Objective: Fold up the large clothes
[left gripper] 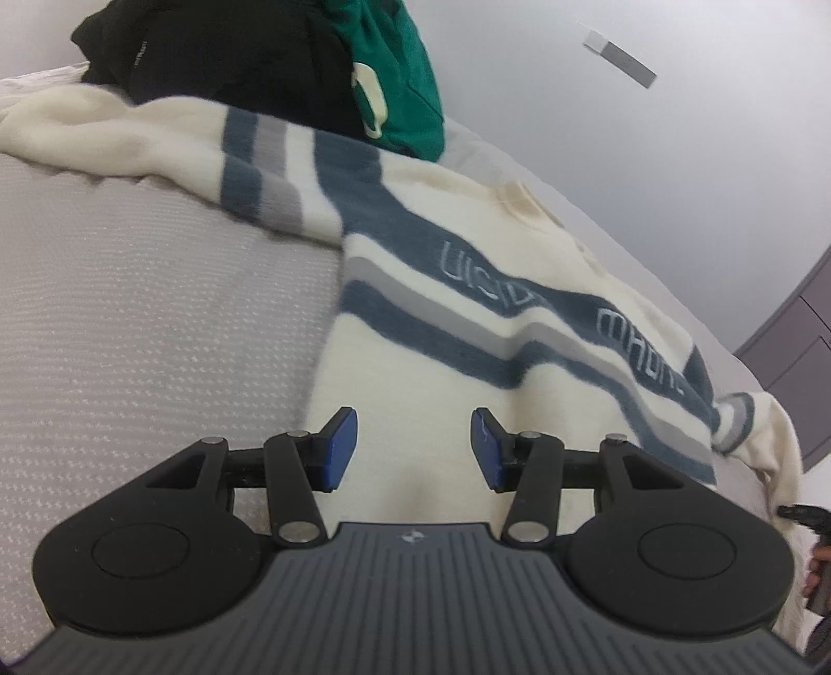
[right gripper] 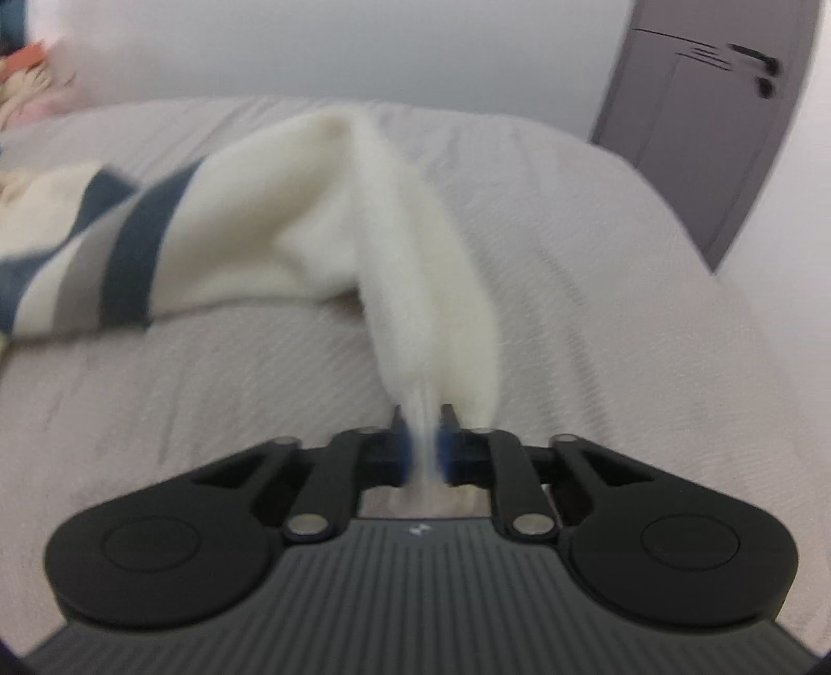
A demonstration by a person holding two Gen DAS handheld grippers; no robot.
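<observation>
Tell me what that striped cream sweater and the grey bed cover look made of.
The sweater looks like soft, fuzzy knit, perhaps wool or fleece: its surface is matte and hazy-edged. The bed cover looks like woven cotton with a fine ribbed, waffle-like texture, also matte. Neither fibre is certain.

I see a bed [right gripper: 597,291] w/ grey textured cover, plain white wall [right gripper: 363,46] behind it, grey door [right gripper: 691,130] right of bed. Light even.
</observation>
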